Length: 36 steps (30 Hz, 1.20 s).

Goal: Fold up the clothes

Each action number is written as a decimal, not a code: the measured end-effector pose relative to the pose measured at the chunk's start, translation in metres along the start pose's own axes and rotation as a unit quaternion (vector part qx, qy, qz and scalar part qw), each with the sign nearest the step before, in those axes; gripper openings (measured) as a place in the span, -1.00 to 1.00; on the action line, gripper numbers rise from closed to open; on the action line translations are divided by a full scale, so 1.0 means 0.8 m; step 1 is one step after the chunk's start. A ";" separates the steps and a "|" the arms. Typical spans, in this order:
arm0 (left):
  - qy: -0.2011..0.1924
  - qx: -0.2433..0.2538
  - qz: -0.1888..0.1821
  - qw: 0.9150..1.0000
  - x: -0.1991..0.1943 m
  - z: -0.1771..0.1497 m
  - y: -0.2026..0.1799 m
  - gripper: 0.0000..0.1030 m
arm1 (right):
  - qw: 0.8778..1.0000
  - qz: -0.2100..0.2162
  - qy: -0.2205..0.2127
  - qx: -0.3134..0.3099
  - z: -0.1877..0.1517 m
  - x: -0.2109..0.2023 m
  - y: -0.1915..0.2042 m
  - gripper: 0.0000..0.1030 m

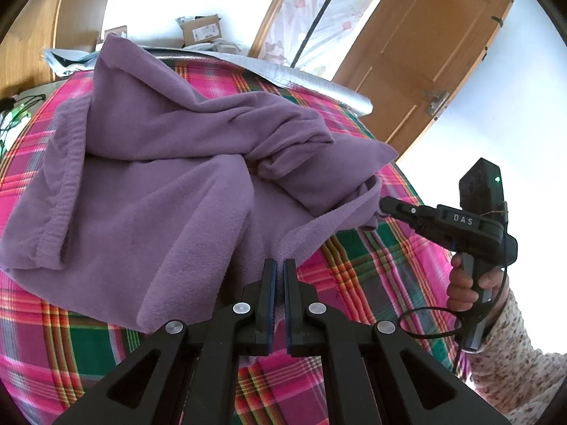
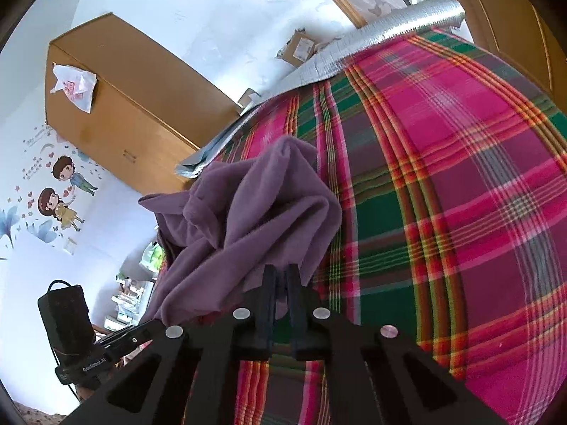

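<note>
A purple fleece garment (image 1: 149, 177) with an elastic waistband lies rumpled on a plaid bed cover (image 1: 372, 265). My left gripper (image 1: 280, 265) is shut on a hem edge of the fleece at the near side. In the left wrist view my right gripper (image 1: 382, 207), held in a person's hand, pinches another corner of the same hem further right. From the right wrist view, the right gripper (image 2: 281, 272) is shut on a lifted bunch of the purple garment (image 2: 255, 205), which hangs in folds above the cover.
The pink, green and red plaid cover (image 2: 443, 177) spans the bed. A silver foil mat (image 1: 319, 81) edges its far side. A wooden door (image 1: 425, 53), a wooden wardrobe (image 2: 117, 106) and a cardboard box (image 1: 202, 30) stand beyond. A floral sleeve (image 1: 514, 354) is at the right.
</note>
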<state>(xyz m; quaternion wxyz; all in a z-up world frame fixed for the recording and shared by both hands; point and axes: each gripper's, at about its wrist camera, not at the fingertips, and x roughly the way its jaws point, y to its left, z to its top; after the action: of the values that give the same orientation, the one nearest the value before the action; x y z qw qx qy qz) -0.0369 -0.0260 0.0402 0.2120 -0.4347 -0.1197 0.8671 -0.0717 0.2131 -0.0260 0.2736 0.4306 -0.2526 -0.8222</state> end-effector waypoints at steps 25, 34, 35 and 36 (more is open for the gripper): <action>-0.018 0.042 -0.040 0.998 -0.010 0.013 -0.043 -0.92 | 0.988 -0.079 -0.128 -0.028 0.046 -0.098 -0.003 -0.92; -0.001 0.055 -0.063 0.996 0.002 0.006 -0.061 -0.92 | 0.979 -0.111 -0.173 -0.005 0.051 -0.139 -0.027 -0.92; 0.002 0.057 -0.064 0.996 0.004 0.005 -0.064 -0.92 | 0.977 -0.115 -0.178 -0.002 0.051 -0.144 -0.029 -0.92; 0.005 0.058 -0.067 0.996 0.006 0.004 -0.066 -0.92 | 0.976 -0.119 -0.182 0.000 0.051 -0.149 -0.032 -0.92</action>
<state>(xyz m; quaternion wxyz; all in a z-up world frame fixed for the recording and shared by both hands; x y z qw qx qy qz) -0.0280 0.0227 0.0593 0.2951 -0.4166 -0.0972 0.8543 -0.0552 0.3184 0.0461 0.1233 0.3003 -0.2454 -0.9134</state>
